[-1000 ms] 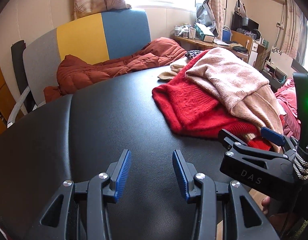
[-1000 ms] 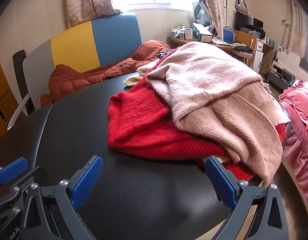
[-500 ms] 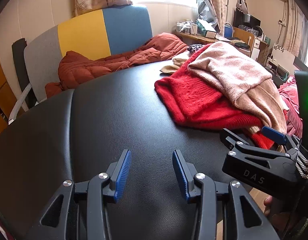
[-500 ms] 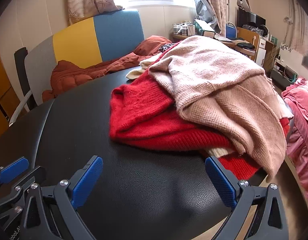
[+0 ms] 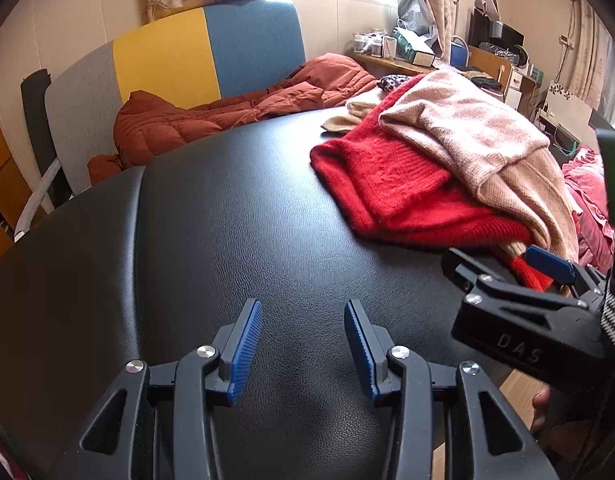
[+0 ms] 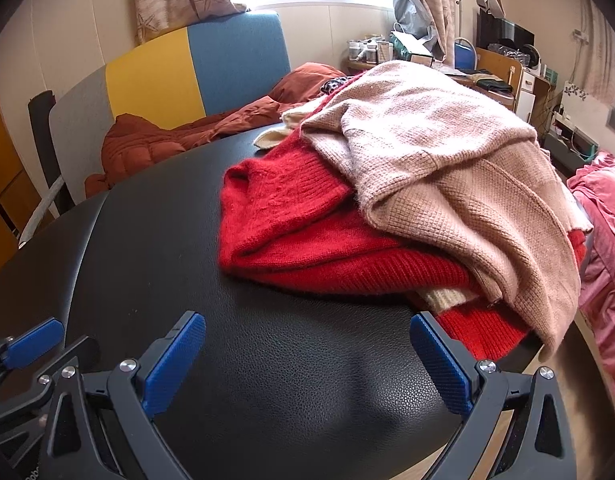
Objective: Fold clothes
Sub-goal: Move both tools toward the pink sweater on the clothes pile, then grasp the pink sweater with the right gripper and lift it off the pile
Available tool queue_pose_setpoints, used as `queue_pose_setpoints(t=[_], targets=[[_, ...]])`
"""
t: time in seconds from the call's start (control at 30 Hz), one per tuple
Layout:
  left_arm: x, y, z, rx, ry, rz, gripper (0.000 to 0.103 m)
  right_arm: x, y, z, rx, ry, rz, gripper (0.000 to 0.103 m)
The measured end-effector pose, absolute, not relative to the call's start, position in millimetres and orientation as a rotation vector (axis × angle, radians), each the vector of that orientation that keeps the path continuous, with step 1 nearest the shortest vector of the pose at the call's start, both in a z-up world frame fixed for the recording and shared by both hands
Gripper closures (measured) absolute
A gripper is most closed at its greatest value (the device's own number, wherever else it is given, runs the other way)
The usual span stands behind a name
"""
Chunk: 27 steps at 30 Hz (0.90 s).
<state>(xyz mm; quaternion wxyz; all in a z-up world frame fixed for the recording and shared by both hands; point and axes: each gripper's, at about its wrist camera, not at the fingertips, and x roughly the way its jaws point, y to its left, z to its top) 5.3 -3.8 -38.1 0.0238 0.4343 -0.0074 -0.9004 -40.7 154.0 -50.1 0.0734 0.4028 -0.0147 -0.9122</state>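
Left gripper (image 5: 303, 344) half-spread, empty; only its view shows right gripper (image 6: 307, 364), wide, from outside.

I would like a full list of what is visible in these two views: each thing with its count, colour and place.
Sweater: 1, red, low in the pile on the table.
Knit sweater: 1, pale pink-beige, on top of the red one.
Cream garment: 1, off-white, mostly buried at the far side of the pile.
Table: 1, black leather-like top, under the pile.
Quilted jacket: 1, rust brown, behind the table.
Panel: 1, grey, yellow and blue, behind the jacket.
Pink fabric: 1, pink, right of the table.
Cluttered desk: 1, wooden, far right by the window.
Left gripper: 1, black with blue pads, jaws open, empty.
Right gripper: 1, same colours, jaws wide open, empty.
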Motion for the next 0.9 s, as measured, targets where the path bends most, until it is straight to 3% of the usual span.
queue_pose_setpoints(t=[0.13,0.4,0.5,0.63,0.9], targets=[[6.1,-9.0,-55.0,1.393,-0.041,-2.773,0.060,-42.9,164.5,-52.1,1.160,-0.155,-2.670,0.000],[12.6,-31.4,-94.4,1.490,0.054,-2.753,0.060,-68.0,254.7,-40.8,0.848,-0.621,-2.564,0.000],[14.8,-35.9,-99.9,1.480,0.093,-2.785,0.054,-89.0,292.3,-36.1,0.767,-0.745,-2.607,0.000],[17.6,-39.8,-102.5,1.460,0.149,-2.829,0.044,-122.6,324.8,-29.3,0.673,-0.823,-2.665,0.000],[17.7,-50.1,-103.9,1.443,0.265,-2.913,0.035,-176.8,338.8,-30.5,0.637,-0.929,-2.616,0.000]])
